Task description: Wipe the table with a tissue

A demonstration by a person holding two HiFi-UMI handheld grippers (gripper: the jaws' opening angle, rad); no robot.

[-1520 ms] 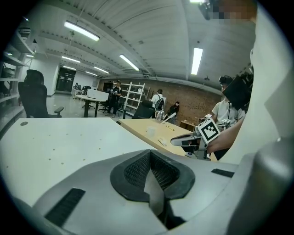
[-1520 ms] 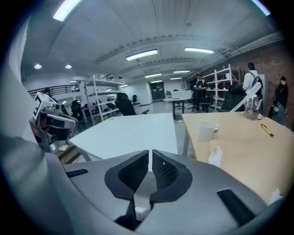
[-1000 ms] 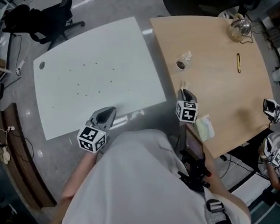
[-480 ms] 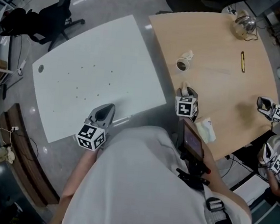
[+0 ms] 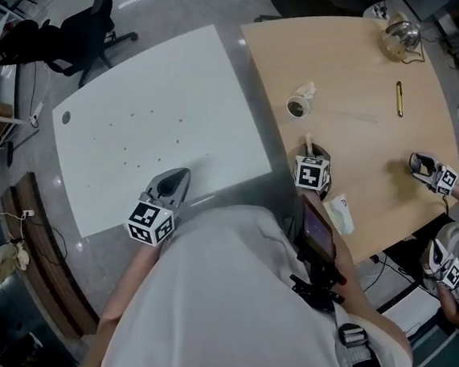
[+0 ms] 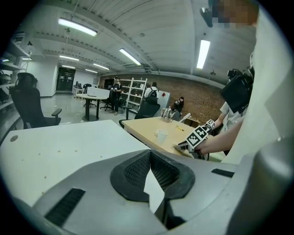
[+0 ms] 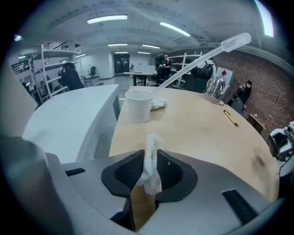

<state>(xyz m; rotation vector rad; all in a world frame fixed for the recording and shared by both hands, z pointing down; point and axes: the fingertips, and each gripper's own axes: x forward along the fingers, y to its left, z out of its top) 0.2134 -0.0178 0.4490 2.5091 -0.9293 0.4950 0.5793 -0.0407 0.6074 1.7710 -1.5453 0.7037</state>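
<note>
The right claw [image 7: 149,155] is closed on a white tissue [image 7: 150,170]. The tissue is pinched upright between the jaws, and its twisted top sticks out past their tips. In the head view this claw [image 5: 311,152] is low over the near part of the wooden counter [image 5: 364,131], with the tissue [image 5: 308,139] showing just ahead of it.

Straight ahead of the right claw stands a white paper cup [image 7: 138,105], with a crumpled white wad [image 7: 159,105] just beyond it. Further ahead and to the right lies a yellow pen [image 7: 231,118], and a glass kettle [image 7: 214,89] stands well beyond that. A soft tissue packet [image 5: 339,213] lies behind the right claw, near the counter's edge. Far to the right, another person's gripper [image 5: 429,170] rests over the same counter.

The left claw [image 6: 149,155] has its jaws drawn together with nothing between them. Only a thin wedge of white surface shows through the gap. In the head view the left claw [image 5: 177,177] hovers at the near edge of the white counter [image 5: 156,107], well to the left of the right claw.
</note>
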